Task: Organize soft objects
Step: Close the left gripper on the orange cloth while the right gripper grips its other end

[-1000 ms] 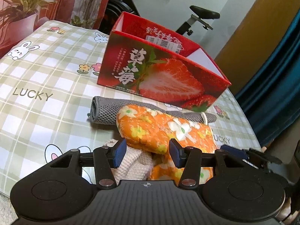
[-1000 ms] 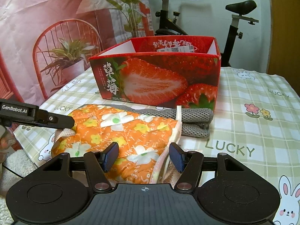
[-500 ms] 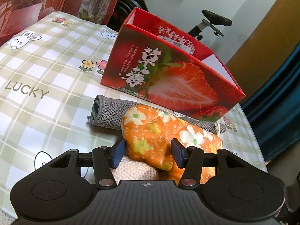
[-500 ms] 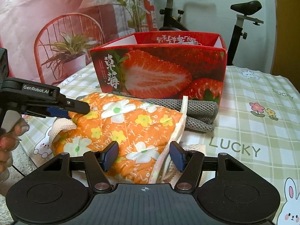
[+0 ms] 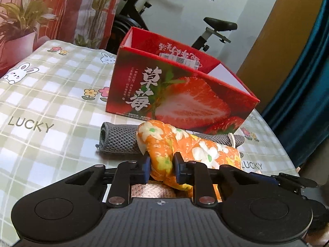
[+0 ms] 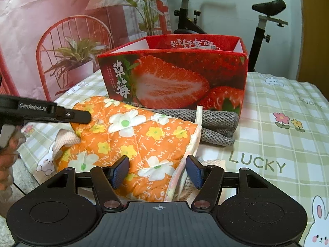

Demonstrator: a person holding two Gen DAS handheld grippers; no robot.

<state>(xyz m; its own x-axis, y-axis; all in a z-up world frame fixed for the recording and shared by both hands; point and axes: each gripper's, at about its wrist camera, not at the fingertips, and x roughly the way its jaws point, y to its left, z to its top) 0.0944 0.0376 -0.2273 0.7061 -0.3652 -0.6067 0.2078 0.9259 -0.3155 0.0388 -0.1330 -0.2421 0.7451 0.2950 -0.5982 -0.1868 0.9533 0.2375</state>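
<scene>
While the bench under its checked rabbit cloth is carrying everything, the strawberry box is standing open-topped at the far side of it, and the soft things are lying in a heap just in front of that box's long printed face. The orange floral cloth is lying across the top of the heap, its long axis running roughly parallel to the box front, its far edge resting on the grey knitted cloth, which is stretching the same way and almost touching the box. A beige knitted piece is peeking out from under the orange cloth at its left end.

The left claw is closing on that left end, and a bunched fold of the orange cloth is already sitting pinched between its blue pads. The right claw is hanging with its jaws apart over the cloth's right end, the white-trimmed edge lying between the pads without being squeezed.

So both claws are pointing towards the box across the cloth's short side, one at each end, and the likely next move is asking the right one to close before the cloth is being carried forward and over the box's near wall
</scene>
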